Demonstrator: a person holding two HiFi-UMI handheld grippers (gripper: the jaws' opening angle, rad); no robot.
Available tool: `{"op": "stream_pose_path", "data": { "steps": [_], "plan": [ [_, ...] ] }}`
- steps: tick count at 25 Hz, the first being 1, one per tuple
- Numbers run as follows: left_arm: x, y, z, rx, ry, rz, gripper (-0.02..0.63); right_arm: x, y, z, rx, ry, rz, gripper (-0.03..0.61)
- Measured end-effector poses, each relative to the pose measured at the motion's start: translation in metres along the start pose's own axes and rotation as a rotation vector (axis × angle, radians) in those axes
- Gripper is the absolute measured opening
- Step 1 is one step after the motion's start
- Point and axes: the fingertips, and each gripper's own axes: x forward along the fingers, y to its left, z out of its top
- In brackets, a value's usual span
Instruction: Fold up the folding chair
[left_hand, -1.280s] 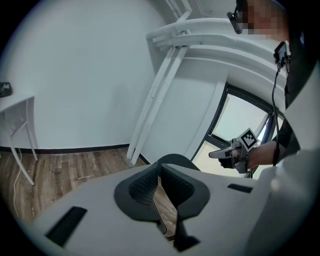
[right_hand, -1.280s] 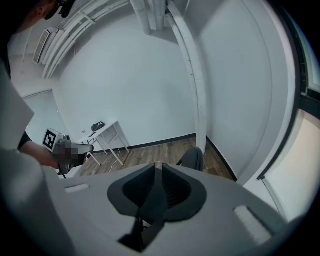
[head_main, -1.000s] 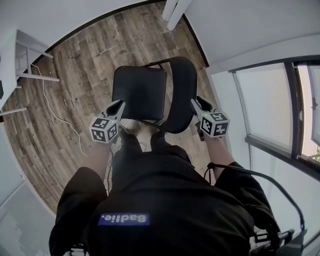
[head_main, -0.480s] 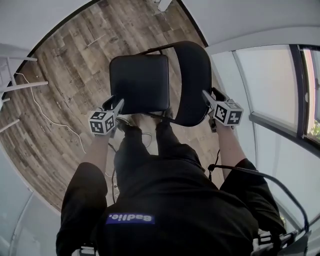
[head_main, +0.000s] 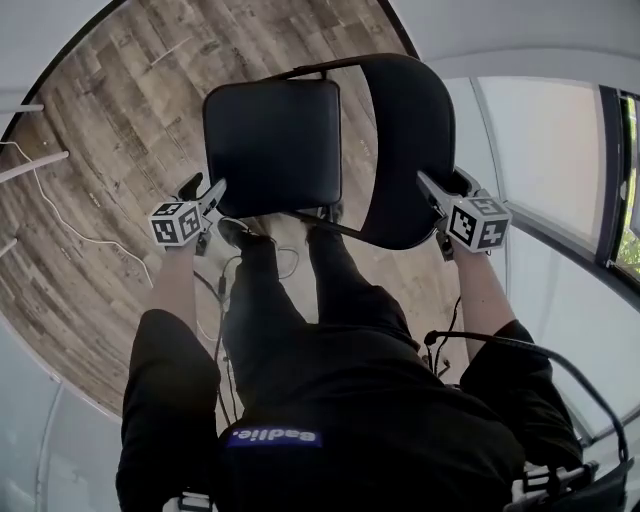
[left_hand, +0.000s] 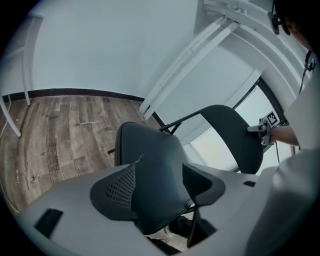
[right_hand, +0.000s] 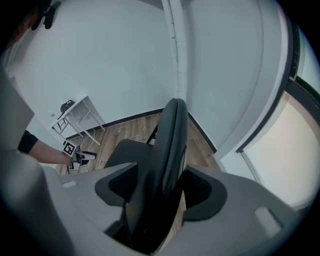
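My left claw (head_main: 203, 190) has just been opening and hangs released at the left edge of the black folding chair's (head_main: 290, 130) padded seat (left_hand: 150, 165). My right claw (head_main: 445, 185) also just opened, jaws apart around the curved black backrest (right_hand: 167, 150). The chair stands unfolded on the wooden plank floor (head_main: 120, 130).

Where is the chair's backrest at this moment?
In the head view it is right of centre: the backrest stands upright just right of the seat, between the seat and the window.
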Motion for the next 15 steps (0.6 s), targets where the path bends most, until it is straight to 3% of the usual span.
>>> {"op": "stream_pose_path", "data": {
  "steps": [12,15],
  "plan": [
    [0.064,0.076,-0.045,-0.024,0.093,-0.032,0.355,0.026,0.002,-0.02,0.036,0.118,0.035,0.241],
    [0.079,0.093,-0.059,-0.086,0.148,-0.076,0.38,0.031,0.005,-0.026,0.037,0.138,0.061,0.241]
  ]
}}
